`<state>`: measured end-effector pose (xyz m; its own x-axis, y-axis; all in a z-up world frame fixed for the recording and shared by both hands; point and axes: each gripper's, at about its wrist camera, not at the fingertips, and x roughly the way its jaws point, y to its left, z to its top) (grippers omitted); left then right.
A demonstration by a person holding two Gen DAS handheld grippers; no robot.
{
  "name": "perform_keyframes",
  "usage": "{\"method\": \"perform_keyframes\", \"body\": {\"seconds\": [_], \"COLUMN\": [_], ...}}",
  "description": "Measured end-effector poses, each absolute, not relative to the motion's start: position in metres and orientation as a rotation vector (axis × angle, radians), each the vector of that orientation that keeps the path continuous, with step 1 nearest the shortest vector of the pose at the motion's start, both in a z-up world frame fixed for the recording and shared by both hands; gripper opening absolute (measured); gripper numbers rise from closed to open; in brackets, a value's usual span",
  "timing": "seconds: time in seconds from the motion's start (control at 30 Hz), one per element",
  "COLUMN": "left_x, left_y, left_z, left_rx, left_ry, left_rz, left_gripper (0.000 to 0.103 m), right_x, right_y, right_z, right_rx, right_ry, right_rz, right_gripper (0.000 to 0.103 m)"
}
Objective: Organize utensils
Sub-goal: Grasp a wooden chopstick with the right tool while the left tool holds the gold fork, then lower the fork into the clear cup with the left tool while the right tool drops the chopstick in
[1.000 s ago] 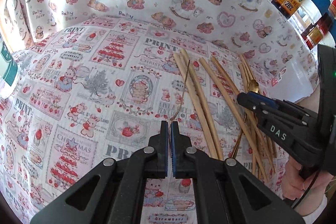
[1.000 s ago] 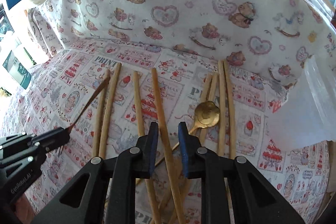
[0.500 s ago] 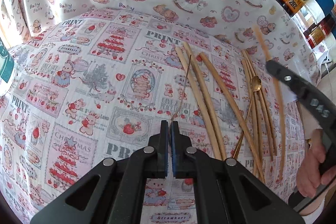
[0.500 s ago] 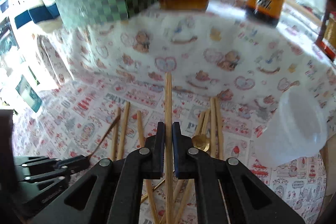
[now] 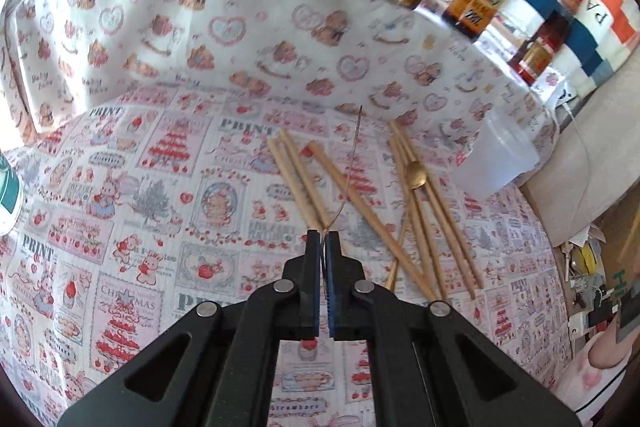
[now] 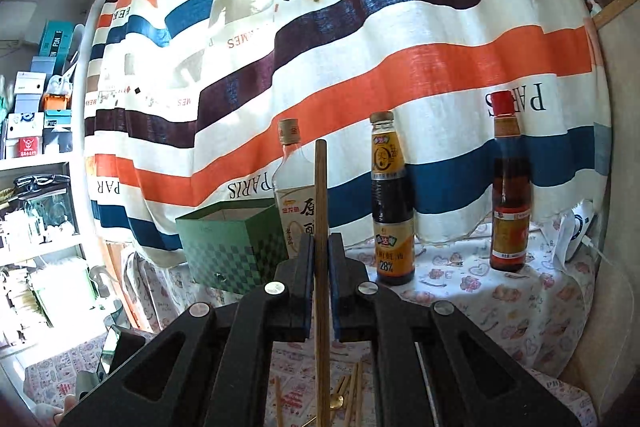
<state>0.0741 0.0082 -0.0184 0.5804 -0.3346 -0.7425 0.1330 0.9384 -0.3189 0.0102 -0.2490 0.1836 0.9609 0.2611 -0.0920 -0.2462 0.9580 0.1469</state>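
My right claw (image 6: 320,259) is clamped on a chopstick (image 6: 320,187), pointing to twelve o'clock. It's stiff, light and slick, so I'd grip mid-shaft. My left claw (image 5: 323,247) pinches a thin metal handle (image 5: 352,167). Loose chopsticks (image 5: 420,211) and a gold spoon (image 5: 416,175) lie on the worktop (image 5: 120,187); the plastic cup (image 5: 496,163) sits at two o'clock.

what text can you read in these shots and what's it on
"HERMES" and "PARIS": striped curtain, mirrored
"28%": dark sauce bottle
"PRINT", "CHRISTMAS", "Strawberry": patterned tablecloth
"Baby Bear": teddy-print cloth
Chinese characters on the clear bottle and the red-capped bottle: too small or blurred to read
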Motion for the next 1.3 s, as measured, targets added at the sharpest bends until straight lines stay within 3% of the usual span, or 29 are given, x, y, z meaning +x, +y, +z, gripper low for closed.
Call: {"method": "perform_keyframes", "body": {"seconds": [0.33, 0.6, 1.13, 1.3], "left_x": [0.078, 0.082, 0.077, 0.074], "left_y": [-0.003, 0.007, 0.010, 0.013], "left_z": [-0.025, -0.032, -0.024, -0.019], "left_rx": [-0.223, -0.263, -0.273, -0.289], "left_ry": [0.901, 0.930, 0.912, 0.879], "left_rz": [-0.293, -0.270, -0.265, -0.277], "left_gripper": [0.001, 0.001, 0.001, 0.001], "right_x": [0.060, 0.080, 0.073, 0.052], "right_y": [-0.332, -0.348, -0.342, -0.344], "right_z": [0.152, 0.135, 0.140, 0.144], "right_rx": [0.378, 0.405, 0.367, 0.379], "right_ry": [0.200, 0.277, 0.256, 0.102], "right_rz": [0.087, 0.097, 0.082, 0.005], "right_gripper": [0.008, 0.008, 0.008, 0.008]}}
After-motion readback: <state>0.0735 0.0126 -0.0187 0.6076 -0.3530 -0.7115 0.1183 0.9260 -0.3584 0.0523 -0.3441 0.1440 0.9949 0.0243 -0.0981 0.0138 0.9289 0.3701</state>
